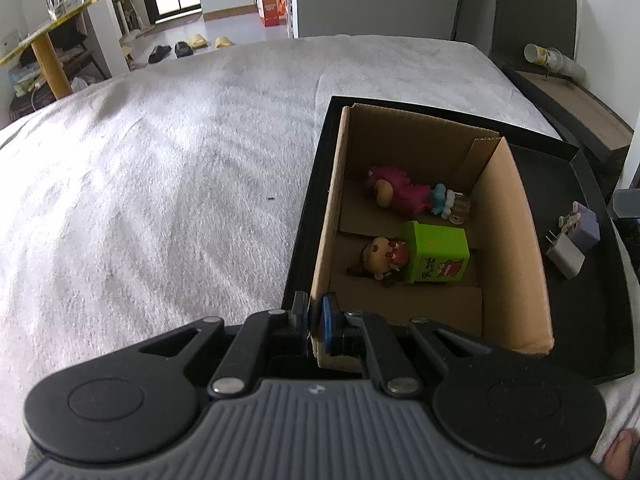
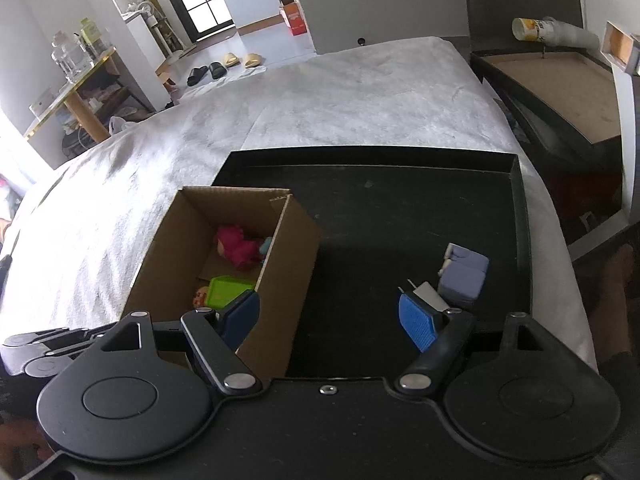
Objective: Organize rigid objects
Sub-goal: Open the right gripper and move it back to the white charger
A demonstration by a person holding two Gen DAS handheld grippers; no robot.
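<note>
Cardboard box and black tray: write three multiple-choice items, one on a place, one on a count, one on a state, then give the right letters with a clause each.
1. Where does the white plug lie?
A. in the cardboard box
B. on the black tray, outside the box
C. on the bedspread

2. How many toys lie in the box?
A. one
B. three
C. six

3. How does the left gripper stand?
A. shut on the box's near wall
B. wide open above the tray
C. shut on the plug

Answers:
1 B: the plug rests on the tray beside the purple block.
2 B: a pink figure, a small blue figure and a doll with a green cube.
3 A: its fingers pinch the cardboard edge.
</note>
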